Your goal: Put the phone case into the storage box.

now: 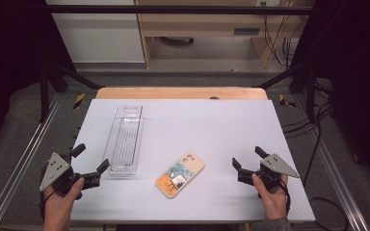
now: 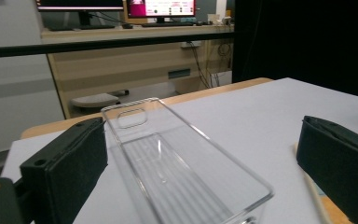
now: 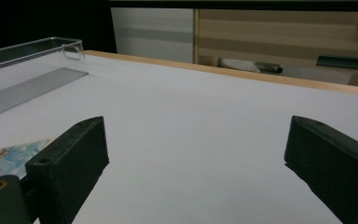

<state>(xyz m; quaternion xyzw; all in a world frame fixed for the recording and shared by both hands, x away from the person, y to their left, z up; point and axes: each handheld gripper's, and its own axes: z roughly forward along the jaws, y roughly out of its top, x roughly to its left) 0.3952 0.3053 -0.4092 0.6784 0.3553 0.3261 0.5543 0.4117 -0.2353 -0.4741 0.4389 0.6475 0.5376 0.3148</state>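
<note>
A long clear plastic box (image 1: pixel 125 139) lies lengthwise on the left half of the white table (image 1: pixel 212 125). A phone case (image 1: pixel 180 174) with a blue and orange picture lies flat near the front middle. My left gripper (image 1: pixel 92 157) stands open just left of the box's near end, touching nothing. In the left gripper view the clear box (image 2: pixel 177 172) runs away ahead between the wide jaws of the left gripper (image 2: pixel 200 140). My right gripper (image 1: pixel 246 156) is open to the right of the case, with bare table between its jaws in the right gripper view (image 3: pixel 196 144).
A wooden strip (image 1: pixel 180 92) edges the table's far side, and metal rails (image 1: pixel 24 154) run along both sides. In the right gripper view the phone case (image 3: pixel 4 156) peeks past the left jaw and the clear box (image 3: pixel 23 70) lies at far left.
</note>
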